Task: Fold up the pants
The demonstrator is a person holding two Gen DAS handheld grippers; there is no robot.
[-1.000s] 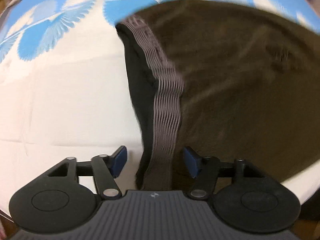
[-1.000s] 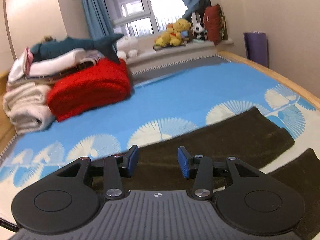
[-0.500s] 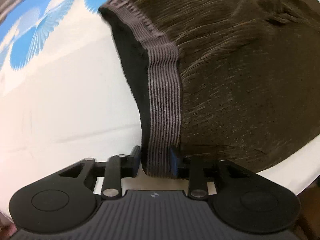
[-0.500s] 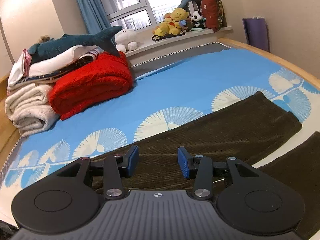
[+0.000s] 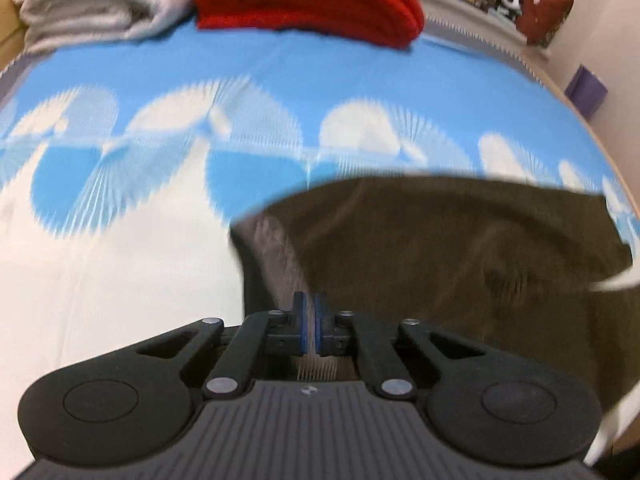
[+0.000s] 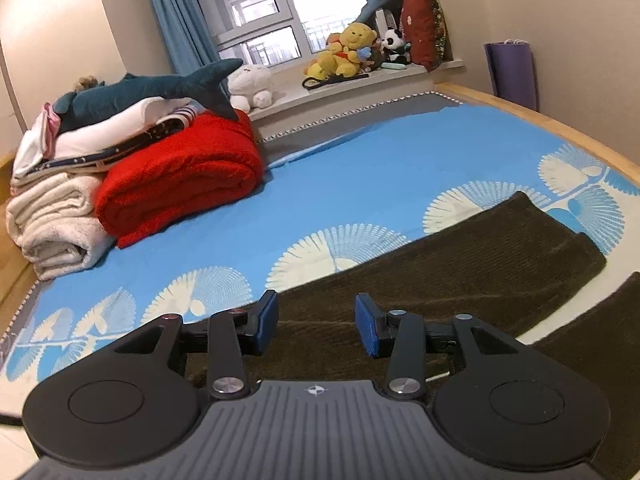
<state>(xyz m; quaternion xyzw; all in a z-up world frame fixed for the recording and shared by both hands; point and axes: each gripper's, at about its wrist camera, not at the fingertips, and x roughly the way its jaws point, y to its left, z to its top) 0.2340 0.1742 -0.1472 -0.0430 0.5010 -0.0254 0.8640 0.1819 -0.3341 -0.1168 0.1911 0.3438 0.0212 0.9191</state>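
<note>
In the left wrist view, the left gripper (image 5: 310, 322) sits at lower centre, its jaws clenched on the grey ribbed waistband (image 5: 280, 252) of the dark brown corduroy pants (image 5: 460, 264), which fill the right half over the blue-and-white fan-patterned bed sheet (image 5: 120, 168). In the right wrist view, the right gripper (image 6: 316, 326) has its jaws parted, just narrowing, gripping nothing, above the pants (image 6: 460, 264) stretching toward the right edge. A folded red blanket (image 6: 176, 176) lies upper left.

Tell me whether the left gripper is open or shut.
Shut: the left gripper has just closed, its blue pads pinching the grey ribbed waistband of the dark brown corduroy pants.
</note>
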